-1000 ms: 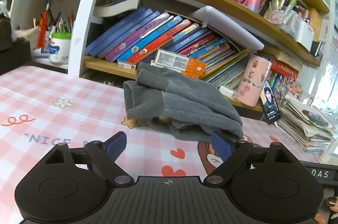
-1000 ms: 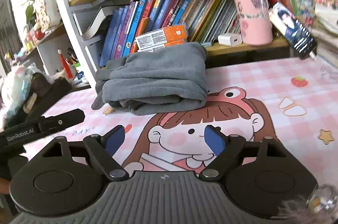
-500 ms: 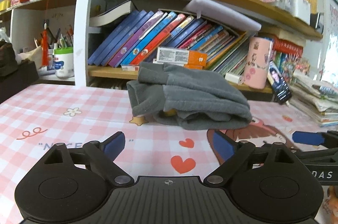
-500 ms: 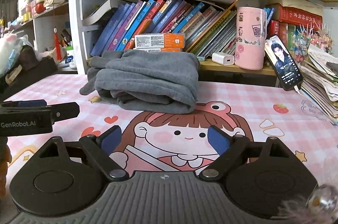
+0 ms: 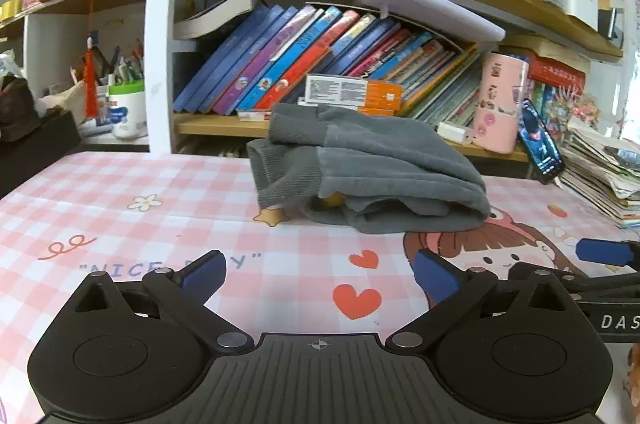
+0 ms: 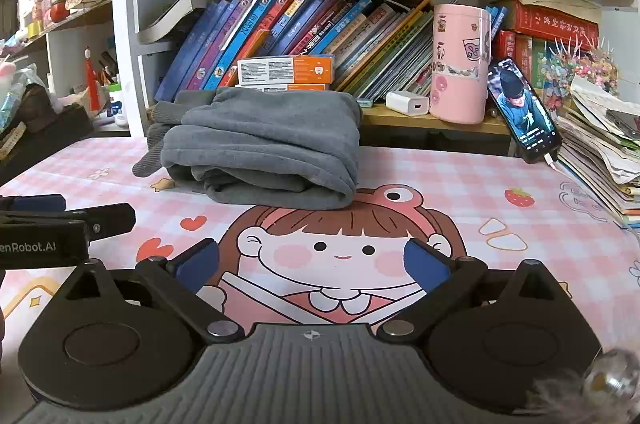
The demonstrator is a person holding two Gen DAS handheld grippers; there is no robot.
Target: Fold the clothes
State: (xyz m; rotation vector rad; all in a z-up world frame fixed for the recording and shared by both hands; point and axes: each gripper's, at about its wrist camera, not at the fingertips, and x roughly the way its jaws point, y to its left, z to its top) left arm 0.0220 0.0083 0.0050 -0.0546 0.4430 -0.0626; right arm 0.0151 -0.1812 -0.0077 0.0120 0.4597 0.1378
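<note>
A grey garment (image 5: 368, 167) lies folded in a thick bundle at the back of the pink checked table mat (image 5: 120, 224), with ribbed cuffs sticking out at its left end; the right wrist view shows the same grey garment (image 6: 264, 151). My left gripper (image 5: 318, 274) hovers over the mat well short of the bundle, its jaws still opening, nothing between the blue pads. My right gripper (image 6: 310, 266) hangs over the cartoon girl print, jaws likewise opening and empty. Each gripper's fingers appear at the edge of the other's view.
Behind the bundle stands a bookshelf (image 6: 360, 119) full of leaning books, with orange boxes (image 6: 286, 71), a pink cup (image 6: 460, 63) and a white charger. A phone (image 6: 524, 111) leans at the right beside a stack of papers (image 6: 600, 147). Dark objects sit at the left table edge.
Both views have levelled out from a tilt as the wrists rolled. Both grippers' jaws have spread wider. The grey bundle has stayed in place on the mat.
</note>
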